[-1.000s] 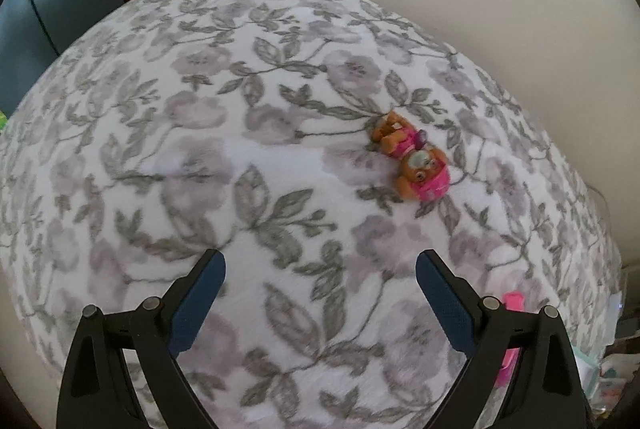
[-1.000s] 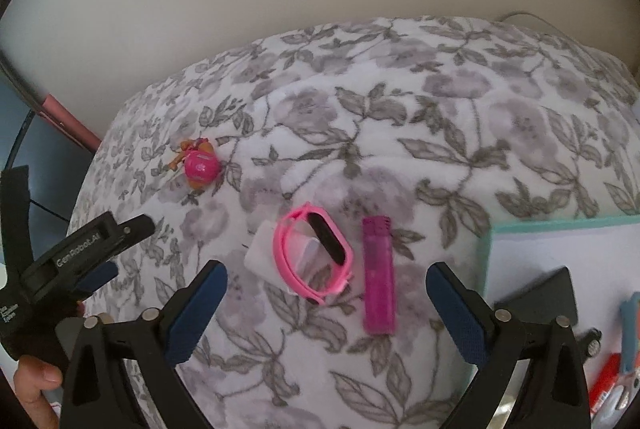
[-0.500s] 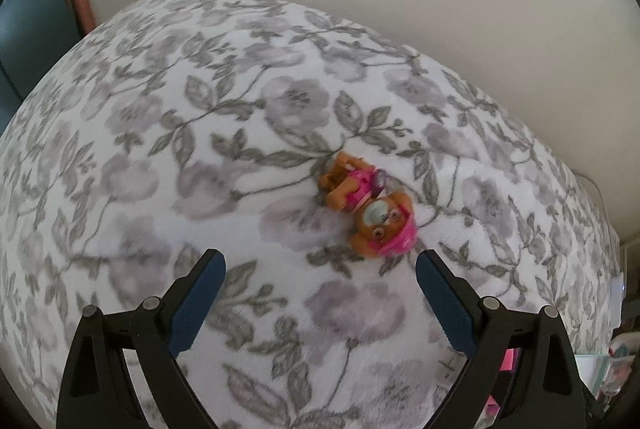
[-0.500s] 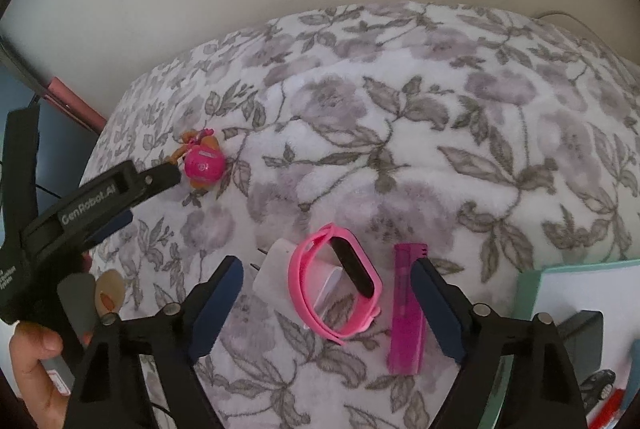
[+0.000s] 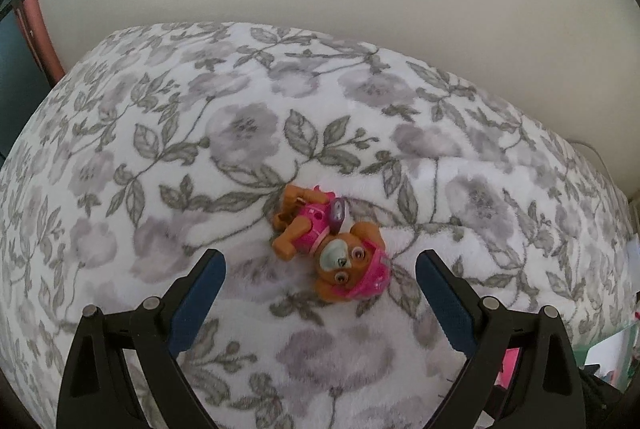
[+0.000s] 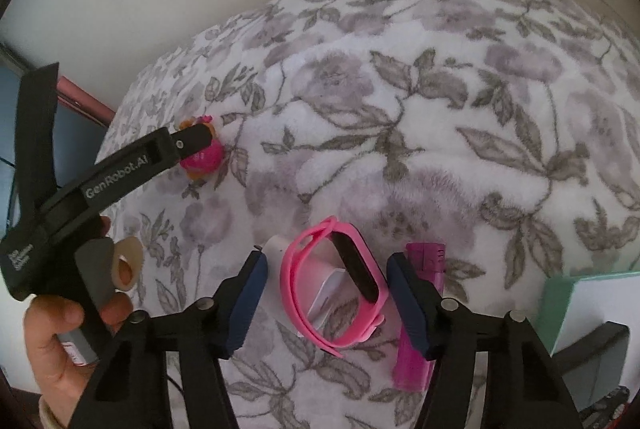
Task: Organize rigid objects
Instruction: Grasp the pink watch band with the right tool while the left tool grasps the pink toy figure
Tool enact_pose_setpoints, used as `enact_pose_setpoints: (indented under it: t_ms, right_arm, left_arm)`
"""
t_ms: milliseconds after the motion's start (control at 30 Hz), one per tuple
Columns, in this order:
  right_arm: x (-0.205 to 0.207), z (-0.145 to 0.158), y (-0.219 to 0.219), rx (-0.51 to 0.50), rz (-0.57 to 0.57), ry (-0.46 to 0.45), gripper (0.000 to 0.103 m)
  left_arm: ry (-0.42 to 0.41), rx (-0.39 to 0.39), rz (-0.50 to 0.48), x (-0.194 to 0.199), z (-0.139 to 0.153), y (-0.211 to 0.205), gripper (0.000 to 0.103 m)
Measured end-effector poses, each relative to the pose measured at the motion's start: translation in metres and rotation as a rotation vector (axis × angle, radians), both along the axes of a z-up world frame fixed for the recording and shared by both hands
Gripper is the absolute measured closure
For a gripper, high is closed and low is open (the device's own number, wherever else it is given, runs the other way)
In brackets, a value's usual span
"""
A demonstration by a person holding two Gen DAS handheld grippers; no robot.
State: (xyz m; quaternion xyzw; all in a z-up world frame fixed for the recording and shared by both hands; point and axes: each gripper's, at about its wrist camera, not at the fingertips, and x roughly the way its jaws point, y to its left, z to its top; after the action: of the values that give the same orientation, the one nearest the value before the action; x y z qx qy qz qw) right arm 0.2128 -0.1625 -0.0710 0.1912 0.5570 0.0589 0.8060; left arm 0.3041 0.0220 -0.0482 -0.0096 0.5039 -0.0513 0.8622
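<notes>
A small orange pup toy in pink [image 5: 332,249] lies on its side on the floral blanket [image 5: 240,133]. My left gripper [image 5: 320,271] stands open just in front of it, with the toy's head between the fingertips and no pad touching it. In the right wrist view, a left finger [image 6: 192,143] covers part of the toy [image 6: 204,159]. My right gripper [image 6: 328,269] is closing around a pink watch band [image 6: 304,281], which lies on a white block [image 6: 276,253]. The pads are close to the band, but I see no press. A purple lighter [image 6: 420,313] lies just outside the right finger.
A teal-edged white tray [image 6: 560,293] sits at the right with a dark grey object [image 6: 600,353] and pens in it. A pale wall runs behind the blanket. A person's hand [image 6: 56,349] holds the left gripper's handle. A reddish frame [image 5: 36,29] stands at the far left.
The left gripper has moved in until the toy sits between its fingertips. The right gripper has come down over the watch band and its jaws have narrowed around it.
</notes>
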Motion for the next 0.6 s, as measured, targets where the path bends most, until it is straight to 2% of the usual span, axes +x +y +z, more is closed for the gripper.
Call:
enact_pose_setpoints:
  t_ms: [133, 267, 367, 600]
  right_arm:
    - [-0.001, -0.001, -0.003, 0.024, -0.006, 0.003, 0.039]
    - [-0.001, -0.001, -0.006, 0.033, -0.013, 0.003, 0.044]
    - [-0.002, 0.000, -0.010, 0.054, -0.033, 0.004, 0.047]
    - [-0.006, 0.000, -0.012, 0.068, -0.046, 0.003, 0.048]
  left_arm:
    - [-0.003, 0.001, -0.006, 0.004, -0.003, -0.001, 0.008]
    - [-0.009, 0.002, -0.023, 0.006, -0.003, -0.004, 0.029]
    - [-0.008, 0.005, -0.036, 0.006, -0.003, -0.007, 0.040]
    - [-0.003, 0.012, -0.045, 0.002, 0.000, -0.008, 0.040]
